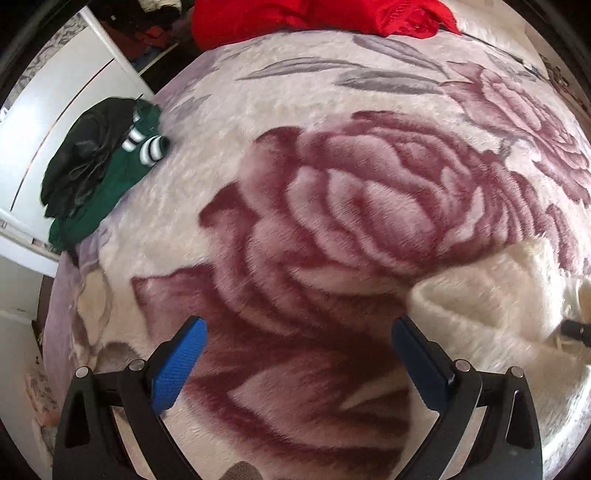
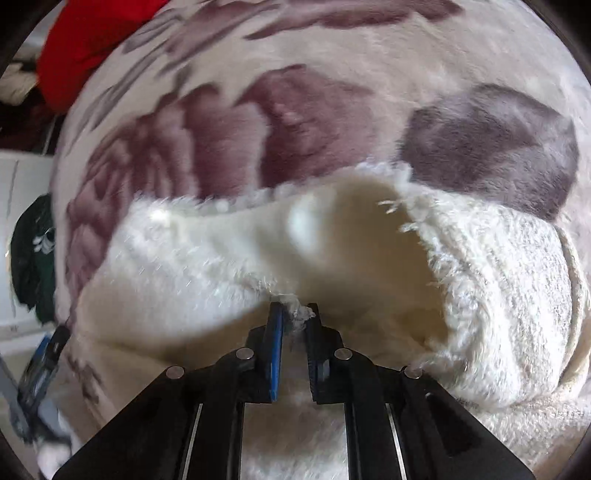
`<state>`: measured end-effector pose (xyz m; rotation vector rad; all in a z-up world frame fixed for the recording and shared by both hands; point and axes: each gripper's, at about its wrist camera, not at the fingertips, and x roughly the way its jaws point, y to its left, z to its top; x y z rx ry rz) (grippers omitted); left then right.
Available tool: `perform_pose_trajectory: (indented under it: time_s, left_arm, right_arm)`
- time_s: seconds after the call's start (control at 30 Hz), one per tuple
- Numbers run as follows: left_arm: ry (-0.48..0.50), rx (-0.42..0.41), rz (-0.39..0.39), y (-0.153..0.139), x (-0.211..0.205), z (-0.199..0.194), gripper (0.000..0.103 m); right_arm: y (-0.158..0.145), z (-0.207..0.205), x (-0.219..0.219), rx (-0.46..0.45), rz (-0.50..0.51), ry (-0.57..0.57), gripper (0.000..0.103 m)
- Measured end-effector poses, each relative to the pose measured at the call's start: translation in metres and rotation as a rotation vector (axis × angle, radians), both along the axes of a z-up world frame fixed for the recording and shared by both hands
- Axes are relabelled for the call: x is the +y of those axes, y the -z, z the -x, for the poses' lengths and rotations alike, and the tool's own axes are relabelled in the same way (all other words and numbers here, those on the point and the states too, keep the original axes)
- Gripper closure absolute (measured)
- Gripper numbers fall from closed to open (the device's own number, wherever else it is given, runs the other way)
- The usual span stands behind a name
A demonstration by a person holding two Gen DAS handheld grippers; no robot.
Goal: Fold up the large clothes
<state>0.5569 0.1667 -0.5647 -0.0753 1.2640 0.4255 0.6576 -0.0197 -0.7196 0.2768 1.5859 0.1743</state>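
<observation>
A fluffy white garment (image 2: pixel 192 266) lies on a cream bedspread with large mauve roses (image 2: pixel 229 129). My right gripper (image 2: pixel 294 312) is shut on a fold of the white garment and holds it lifted, so the fabric hangs open in front of the camera. In the left wrist view the white garment (image 1: pixel 491 302) shows at the lower right. My left gripper (image 1: pixel 299 332) is open and empty above the bedspread (image 1: pixel 351 206), to the left of the garment. The left gripper also shows at the left edge of the right wrist view (image 2: pixel 42 369).
A red cloth (image 1: pixel 314 18) lies at the far edge of the bed. A pile of dark green and black clothes with striped cuffs (image 1: pixel 99 166) sits at the bed's left edge, beside a white cabinet (image 1: pixel 48 110).
</observation>
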Motion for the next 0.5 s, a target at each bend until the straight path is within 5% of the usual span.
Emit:
perform_pose_trajectory:
  time_s: [0.17,0.23,0.37,0.5]
  left_arm:
    - [-0.01,0.011,0.009,-0.012,0.016,0.038,0.0]
    - [-0.005,0.018,0.018,-0.021,0.021,0.066,0.0]
    - [0.005,0.055,0.149,-0.032,0.02,0.129,0.0]
    - [0.054,0.13,0.308,-0.011,0.002,0.179,0.002]
  right_arm:
    - [-0.005,-0.005,0.002,0.066,-0.082,0.001,0.086]
    - [-0.026,0.003,-0.007,0.078,-0.164,0.024,0.058]
    - [-0.079,0.047,-0.032,0.024,-0.268,0.037,0.049]
    - [-0.107,0.117,-0.05,0.028,-0.273,0.076,0.042]
